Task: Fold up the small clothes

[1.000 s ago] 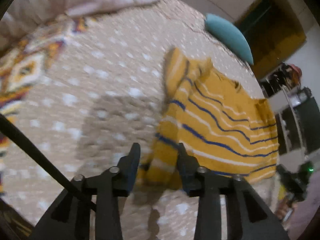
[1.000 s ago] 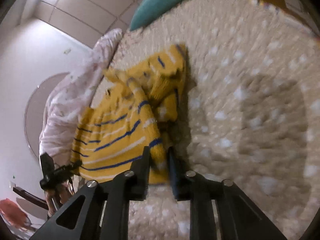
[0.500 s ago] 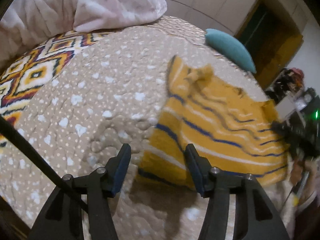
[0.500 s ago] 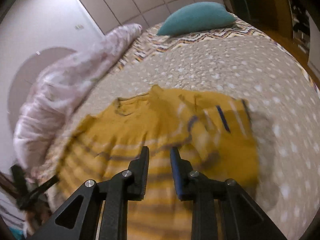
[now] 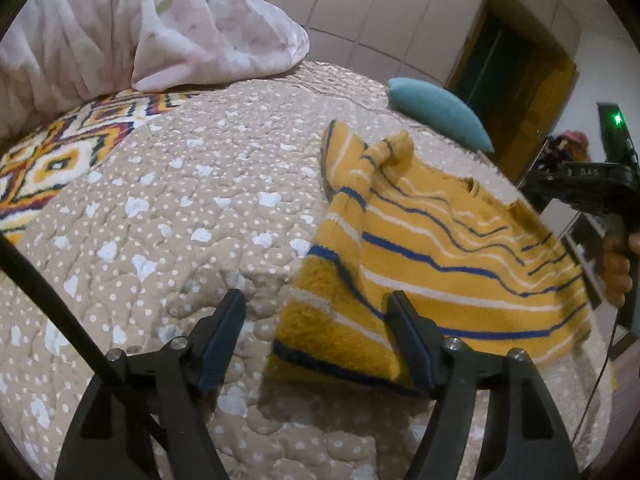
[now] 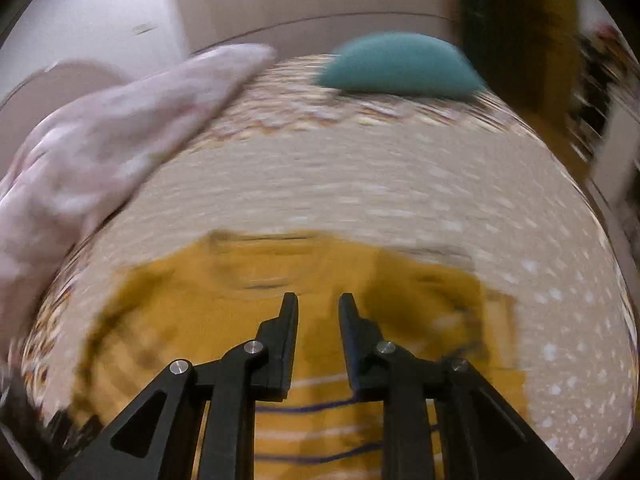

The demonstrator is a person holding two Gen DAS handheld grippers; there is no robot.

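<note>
Yellow striped sweater (image 5: 440, 256) lies on the bed (image 5: 180, 208), on the quilted dotted cover, toward the bed's right side as the left wrist view shows it, short of the teal cushion (image 5: 438, 118) at the far edge. One sleeve and side panel is turned inward over the body, forming a straight folded edge along the garment's left side; this first fold appears done. The opposite side, by the bed's right edge, lies flat, apparently not yet folded, and no lengthwise fold is visible. Judgement: early to middle stage, with the second side and the final halving outstanding.

Left gripper (image 5: 316, 336): its fingers have just been opening and stand wide, either side of the near folded corner, pressing nothing; the cloth rests free on the cover. Right gripper (image 6: 318, 308): fingers set narrow with an empty gap, nothing held, over the sweater's upper part near the collar; that view is blurred. A pink blanket (image 5: 152, 28) lies heaped at the bed's far left corner.
</note>
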